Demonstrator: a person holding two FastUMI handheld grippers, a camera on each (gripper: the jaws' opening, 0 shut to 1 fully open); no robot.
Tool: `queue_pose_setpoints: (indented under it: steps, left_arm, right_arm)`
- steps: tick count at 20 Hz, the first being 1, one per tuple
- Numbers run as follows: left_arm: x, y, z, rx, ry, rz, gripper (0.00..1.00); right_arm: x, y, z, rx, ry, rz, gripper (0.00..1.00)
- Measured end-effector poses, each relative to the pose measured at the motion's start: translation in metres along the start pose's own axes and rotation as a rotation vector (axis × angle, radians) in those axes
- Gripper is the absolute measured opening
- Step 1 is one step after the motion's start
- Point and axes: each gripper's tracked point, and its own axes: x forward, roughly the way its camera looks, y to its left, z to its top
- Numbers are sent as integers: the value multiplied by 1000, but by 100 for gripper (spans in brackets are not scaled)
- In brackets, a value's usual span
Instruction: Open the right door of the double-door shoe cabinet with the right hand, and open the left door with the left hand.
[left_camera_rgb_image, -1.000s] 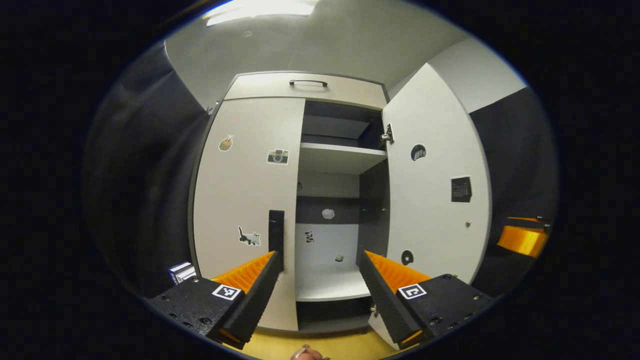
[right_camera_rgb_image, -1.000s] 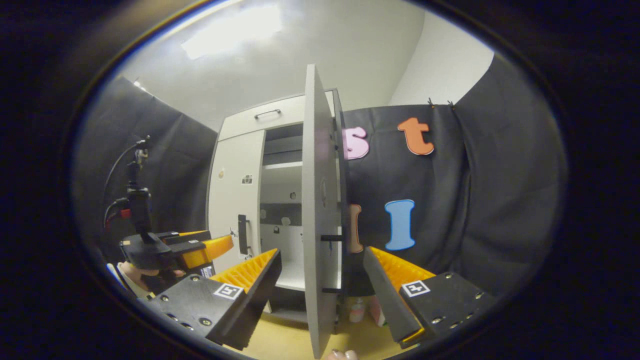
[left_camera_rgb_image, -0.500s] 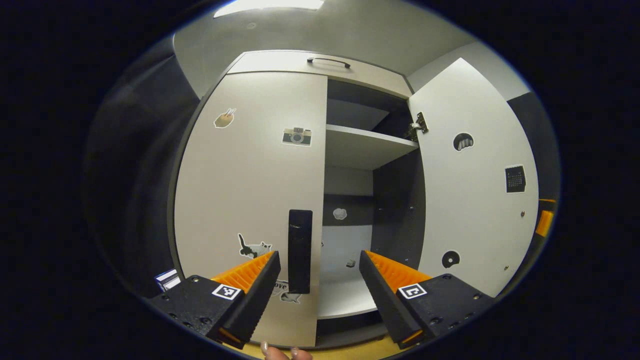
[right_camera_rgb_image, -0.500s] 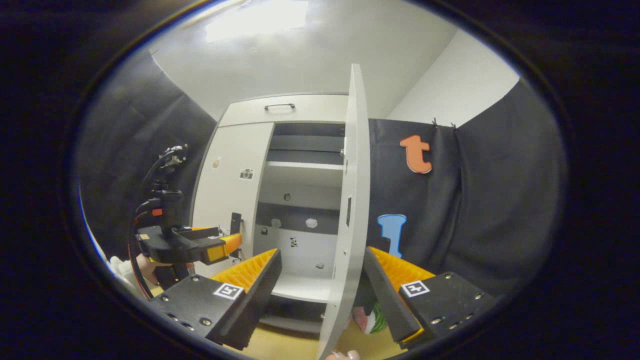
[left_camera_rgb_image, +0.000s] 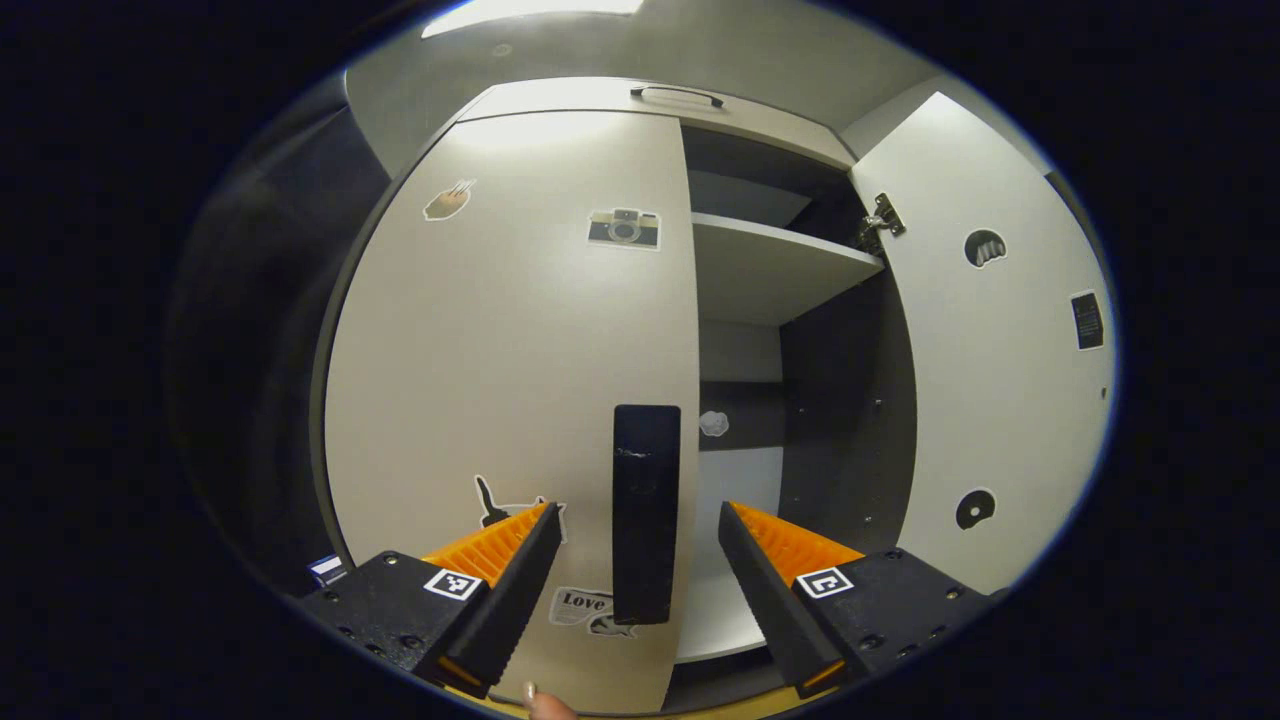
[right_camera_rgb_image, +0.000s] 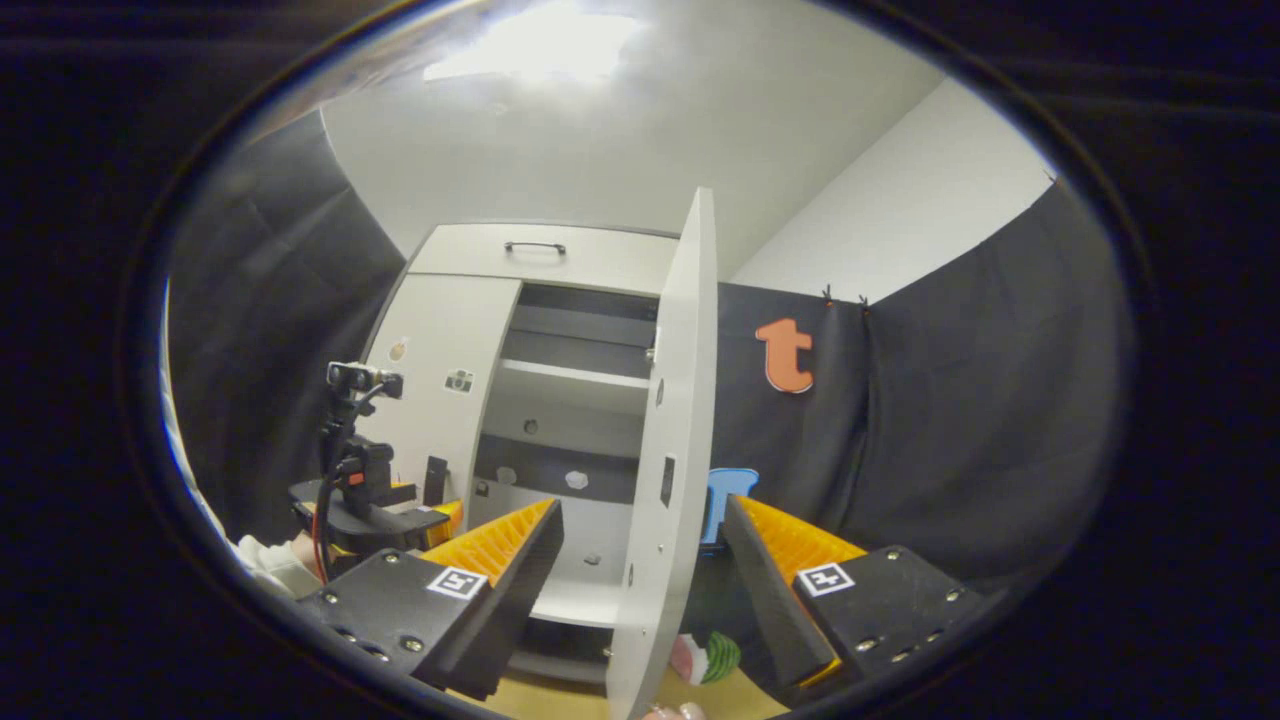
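Left gripper (left_camera_rgb_image: 635, 560) spread around left door handle (left_camera_rgb_image: 646, 510) untouched, right gripper (right_camera_rgb_image: 645, 560) spread, right door (right_camera_rgb_image: 668, 480) swung open.

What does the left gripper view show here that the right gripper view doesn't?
Left gripper view: the black handle of the left door close up between the fingers of the open left gripper. Right gripper view: the right door edge-on, swung open, and a striped toy on the floor. Both: the closed left door and the shelf.
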Motion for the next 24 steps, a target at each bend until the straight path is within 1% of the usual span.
queue_pose_setpoints:
  steps: [3, 5, 6, 7, 8, 9, 11, 12, 13, 14, 16, 19, 20, 21, 23, 24]
  left_arm:
    - [4, 3, -6, 0, 15, 22, 97]
    - [7, 4, -7, 14, 8, 36, 90]
    - [6, 8, -8, 22, 10, 52, 84]
    - [8, 10, -10, 22, 18, 62, 81]
    - [6, 9, -10, 22, 14, 67, 67]
    - [8, 7, -12, 18, 20, 70, 67]
    - [8, 2, -16, 16, 31, 61, 61]
    - [9, 0, -20, 11, 39, 64, 51]
    - [9, 0, -21, 9, 42, 77, 46]
    - [9, 0, -20, 17, 35, 86, 38]
    - [9, 0, -20, 21, 36, 97, 37]
    - [9, 0, -20, -14, 32, 85, 33]
    - [9, 0, -21, -8, 39, 84, 30]
    - [8, 0, -21, 2, 42, 89, 31]
    - [8, 0, -20, 10, 46, 96, 27]
    - [6, 0, -21, 7, 48, 94, 23]
  right_arm:
    - [1, -1, -3, 13, 12, -10, 97]
    - [3, -4, -9, 15, 32, -15, 96]
    - [4, -6, -12, 14, 43, -18, 97]
    - [5, -6, -16, 15, 54, -17, 97]
    - [5, -6, -18, 18, 62, -13, 97]
    - [6, -6, -20, 20, 69, -8, 97]
    - [7, -8, -24, 18, 80, -5, 97]
    - [7, -11, -26, 16, 87, -5, 97]
    - [7, -13, -28, 15, 94, -5, 97]
    - [6, -15, -28, 16, 97, -4, 96]
    - [6, -21, -29, 19, 103, -7, 97]
    - [5, -26, -33, 33, 117, -6, 97]
    - [5, -27, -33, 39, 120, -3, 97]
    - [5, -28, -34, 44, 125, 1, 97]
    - [4, -29, -35, 45, 130, 8, 97]
    - [3, -30, -35, 42, 132, 12, 97]
